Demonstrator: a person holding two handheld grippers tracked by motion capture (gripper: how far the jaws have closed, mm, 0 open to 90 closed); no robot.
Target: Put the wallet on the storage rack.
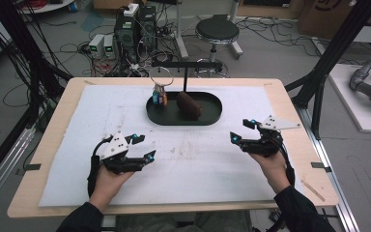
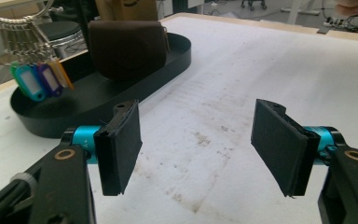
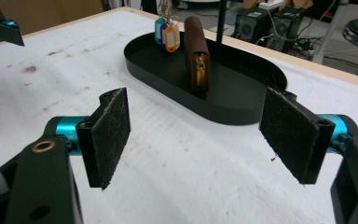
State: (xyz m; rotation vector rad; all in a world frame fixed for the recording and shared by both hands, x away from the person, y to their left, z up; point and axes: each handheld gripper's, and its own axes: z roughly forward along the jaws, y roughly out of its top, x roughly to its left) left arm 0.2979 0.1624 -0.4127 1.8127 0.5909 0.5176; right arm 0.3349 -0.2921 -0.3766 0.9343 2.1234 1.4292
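Observation:
A black oval tray sits at the far middle of the white mat. In it a brown wallet stands on edge, and a key ring with coloured tags hangs from a black stand. My left gripper rests open near the front left, jaws empty. My right gripper is open at the front right, also empty. The left gripper view has the tray, wallet and tags beyond my left gripper. Past my right gripper, the wallet stands in the tray.
The white mat covers most of the wooden table. Black frame posts stand at both sides. Behind the table are a stool, computer boxes and loose cables on the floor.

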